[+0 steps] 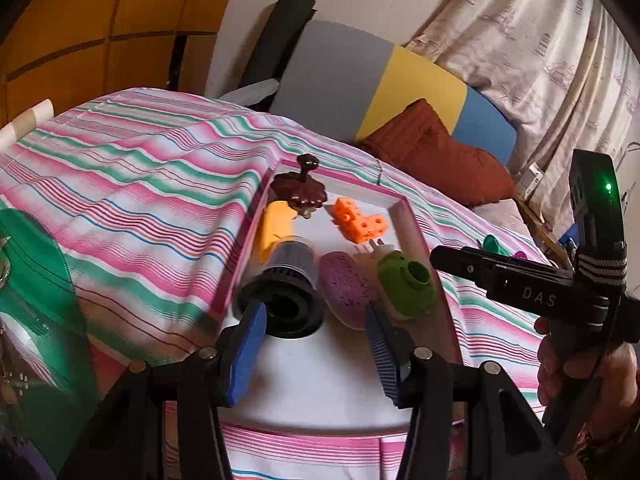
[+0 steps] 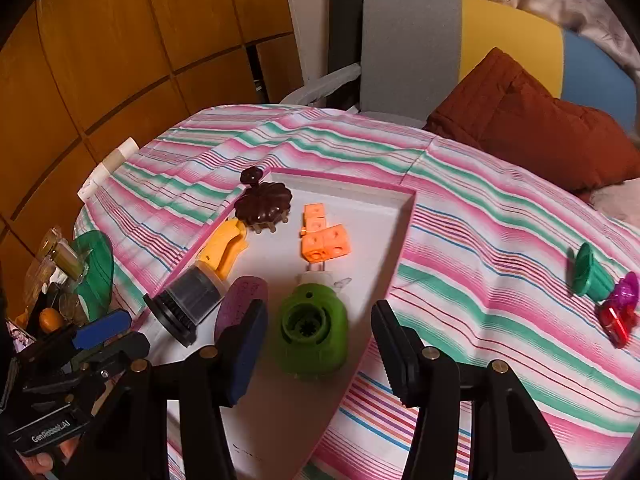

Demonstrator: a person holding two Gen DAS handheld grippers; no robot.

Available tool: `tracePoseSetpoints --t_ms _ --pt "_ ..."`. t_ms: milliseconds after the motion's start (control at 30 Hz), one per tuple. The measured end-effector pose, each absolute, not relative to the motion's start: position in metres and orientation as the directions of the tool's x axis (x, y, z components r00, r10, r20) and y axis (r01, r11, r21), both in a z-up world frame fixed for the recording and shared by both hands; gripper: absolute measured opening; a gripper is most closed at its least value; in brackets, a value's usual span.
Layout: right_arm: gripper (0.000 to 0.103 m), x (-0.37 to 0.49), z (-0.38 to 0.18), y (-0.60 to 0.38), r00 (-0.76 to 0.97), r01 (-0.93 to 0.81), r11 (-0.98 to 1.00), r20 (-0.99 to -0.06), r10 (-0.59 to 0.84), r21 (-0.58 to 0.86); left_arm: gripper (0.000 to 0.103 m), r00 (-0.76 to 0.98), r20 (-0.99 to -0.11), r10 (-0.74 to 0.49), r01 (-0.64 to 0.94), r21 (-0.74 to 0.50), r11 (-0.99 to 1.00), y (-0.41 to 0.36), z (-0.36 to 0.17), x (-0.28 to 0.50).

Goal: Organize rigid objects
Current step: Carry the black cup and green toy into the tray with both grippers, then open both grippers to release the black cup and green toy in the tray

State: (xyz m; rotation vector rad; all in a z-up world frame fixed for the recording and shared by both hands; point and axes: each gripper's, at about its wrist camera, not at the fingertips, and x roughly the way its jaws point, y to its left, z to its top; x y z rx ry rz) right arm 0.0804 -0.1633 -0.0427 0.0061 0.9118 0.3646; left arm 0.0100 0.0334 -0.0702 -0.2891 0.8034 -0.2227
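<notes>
my right gripper (image 2: 320, 340) and left gripper (image 1: 316, 340) hover wide and empty over the tray (image 2: 400, 232), collecting toys; green cone (image 2: 590, 272) waits outside it.

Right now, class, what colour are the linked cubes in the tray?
Orange, clearest in the right wrist view.

A home bedroom: striped bedspread (image 2: 480, 240), rust cushion (image 2: 532, 120), patterned curtain (image 1: 540, 40).
</notes>
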Motion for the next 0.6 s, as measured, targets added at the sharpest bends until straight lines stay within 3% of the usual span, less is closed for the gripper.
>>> tracePoseSetpoints --t_ms 600 --pt "0.058 0.057 -0.025 -0.198 0.621 -0.280 0.956 -0.742 0.252 0.090 0.052 0.658 -0.675 -0.333 0.160 -0.306 0.938 -0.005 -0.060 0.002"
